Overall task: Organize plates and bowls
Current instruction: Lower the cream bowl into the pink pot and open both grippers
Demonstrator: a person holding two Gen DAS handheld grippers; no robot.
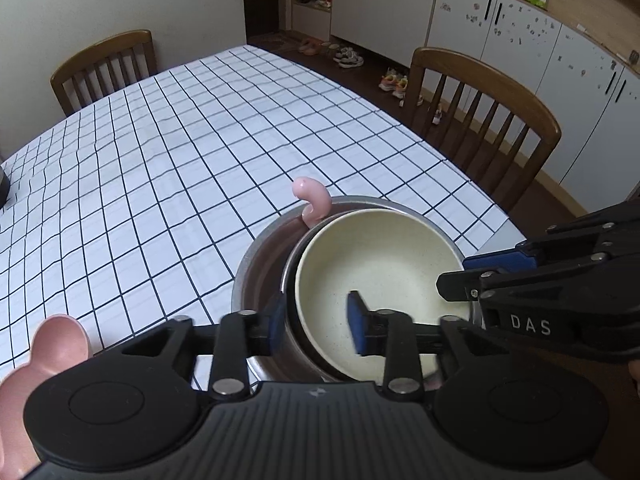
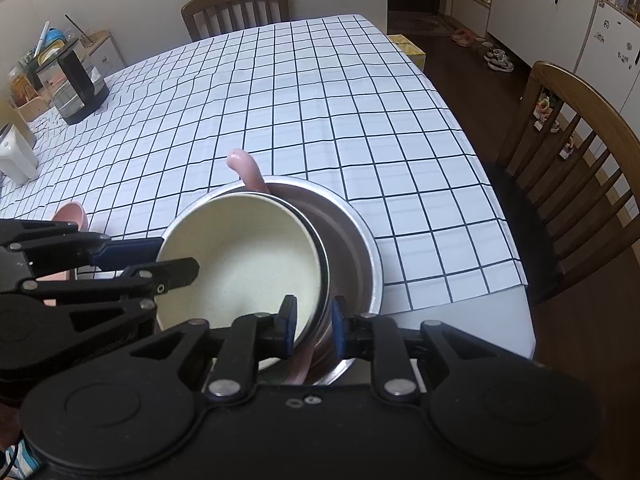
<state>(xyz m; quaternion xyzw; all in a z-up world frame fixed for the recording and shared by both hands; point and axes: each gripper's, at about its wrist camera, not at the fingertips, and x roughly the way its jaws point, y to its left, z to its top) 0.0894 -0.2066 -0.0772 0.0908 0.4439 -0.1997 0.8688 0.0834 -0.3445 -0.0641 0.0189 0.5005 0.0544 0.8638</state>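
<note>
Straddling the near rim of the cream bowl (image 2: 240,252) nested in the steel bowl (image 2: 352,240), right tool (image 2: 314,330) and left tool (image 1: 316,326) both released.

Counts, relative to the steel bowl (image 2: 352,240): 1 cream bowl (image 2: 240,256) nested inside it, 1 pink hooked piece (image 2: 248,172) at its far rim, 1 pink dish (image 2: 74,216) left of it, 2 wooden chairs (image 2: 236,4) beyond it, 1 black kettle (image 2: 76,84) far left.
</note>
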